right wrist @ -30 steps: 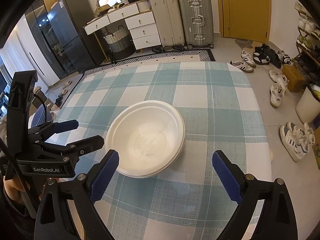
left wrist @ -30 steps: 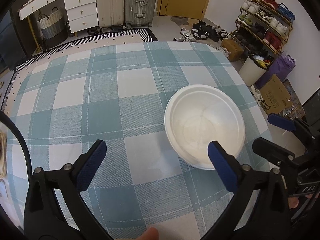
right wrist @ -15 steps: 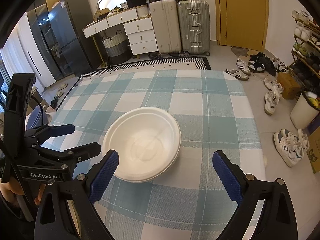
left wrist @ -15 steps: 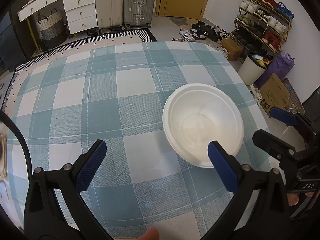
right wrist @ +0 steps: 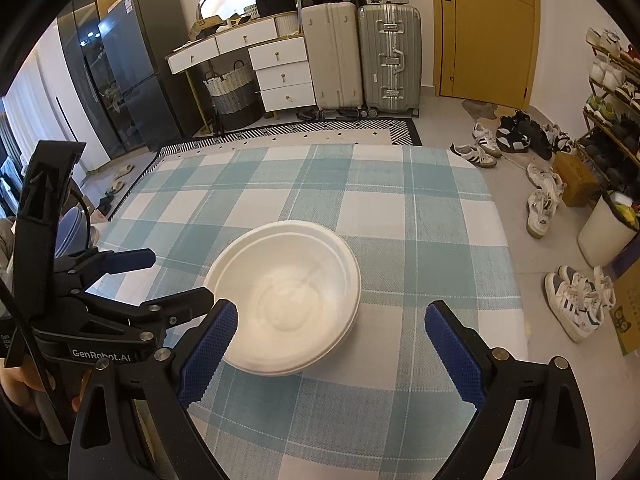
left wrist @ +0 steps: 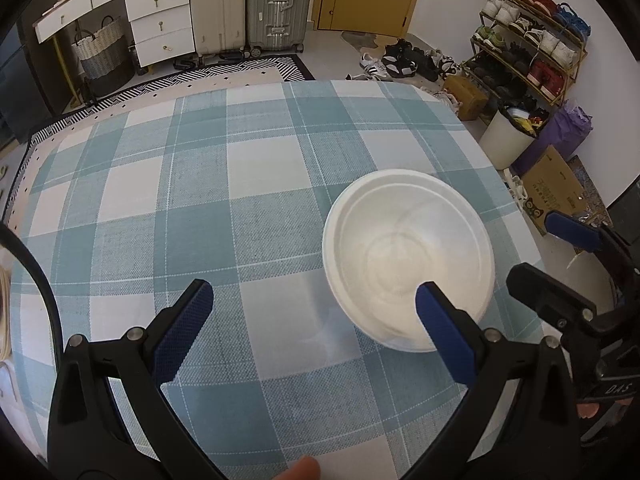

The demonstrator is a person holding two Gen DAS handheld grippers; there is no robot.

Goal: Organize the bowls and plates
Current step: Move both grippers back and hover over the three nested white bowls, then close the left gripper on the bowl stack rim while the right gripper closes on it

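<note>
A stack of white bowls (left wrist: 408,260) sits on the teal checked tablecloth (left wrist: 200,200), at the right in the left wrist view and at the centre in the right wrist view (right wrist: 286,292). My left gripper (left wrist: 308,316) is open and empty, its right finger just in front of the bowls' near rim. My right gripper (right wrist: 332,340) is open and empty, hovering above the bowls' near side. Each gripper shows in the other's view, the right one (left wrist: 560,264) and the left one (right wrist: 160,280), both open.
The table's right edge (right wrist: 508,280) drops to a floor with shoes (right wrist: 576,300) and a white bin (right wrist: 608,232). Suitcases (right wrist: 388,56), a drawer unit (right wrist: 284,76) and a rug lie beyond the far edge. Stacked plates (right wrist: 70,228) show at the far left.
Both grippers have pulled back and risen a little from the bowls. The bowls have not moved on the cloth. Both stay open.
</note>
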